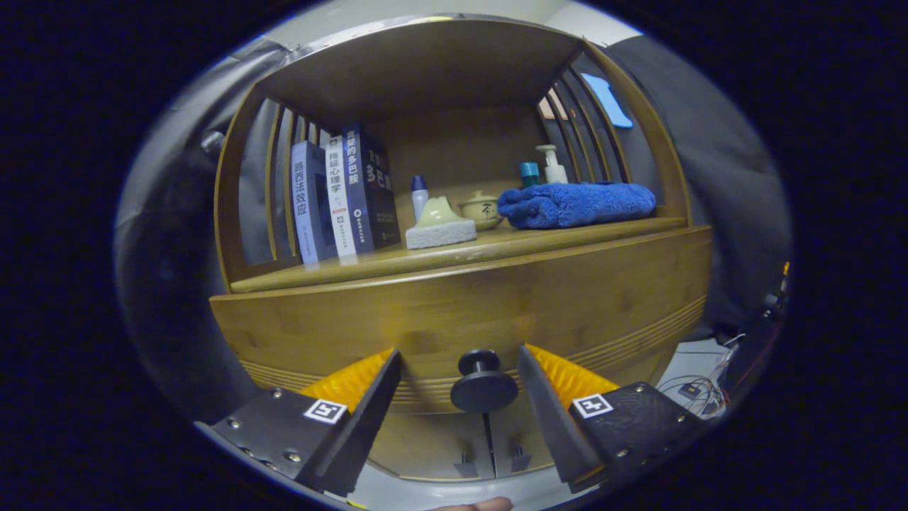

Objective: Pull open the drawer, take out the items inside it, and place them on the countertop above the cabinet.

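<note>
Flanking the dark round knob of the closed drawer, the gripper stands wide open with neither finger touching it, while on the countertop above sit books, a sponge and a folded blue towel.

A wooden cabinet with slatted sides and an arched frame stands against dark cloth walls. A pale wall shows above it. To its right, cables lie on a light floor. The light is dim.
</note>
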